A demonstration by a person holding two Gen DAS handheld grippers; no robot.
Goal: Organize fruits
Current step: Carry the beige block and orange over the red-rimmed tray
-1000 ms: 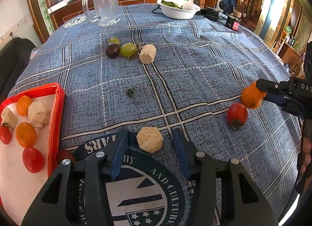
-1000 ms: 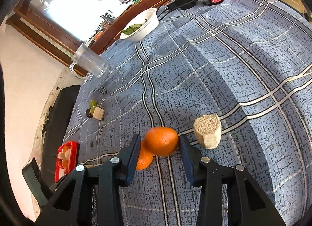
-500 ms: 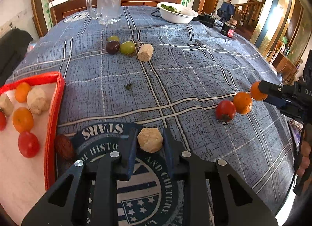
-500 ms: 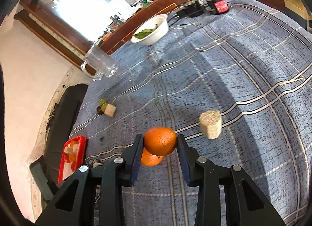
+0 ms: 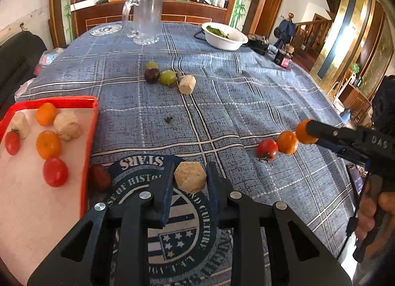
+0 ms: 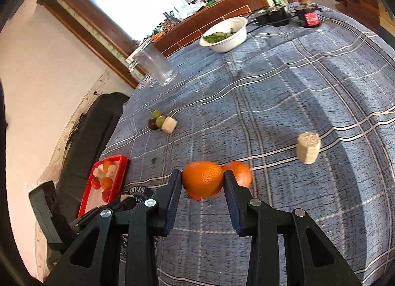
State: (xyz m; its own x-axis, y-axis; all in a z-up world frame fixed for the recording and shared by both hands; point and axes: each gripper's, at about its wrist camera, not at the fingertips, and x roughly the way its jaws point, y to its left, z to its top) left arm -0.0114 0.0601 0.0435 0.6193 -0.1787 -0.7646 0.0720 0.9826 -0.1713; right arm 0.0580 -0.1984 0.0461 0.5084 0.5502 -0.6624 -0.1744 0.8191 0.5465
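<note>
My left gripper is shut on a beige peeled fruit chunk, held just above the tablecloth beside the red tray. The tray holds oranges, tomatoes and more beige chunks. My right gripper is shut on an orange, lifted off the cloth; the same orange shows at the right in the left wrist view. A second orange and a red tomato lie on the cloth below it. Another beige chunk stands to the right.
A dark red fruit lies against the tray's outer wall. Green and dark fruits with a beige chunk cluster mid-table. Farther back stand a glass mug, a white bowl of greens and a small jar. A hand holds the right gripper.
The left gripper closed on the beige chunk and lifted it. The right gripper rose with its orange, leaving the second orange and the tomato on the cloth.
</note>
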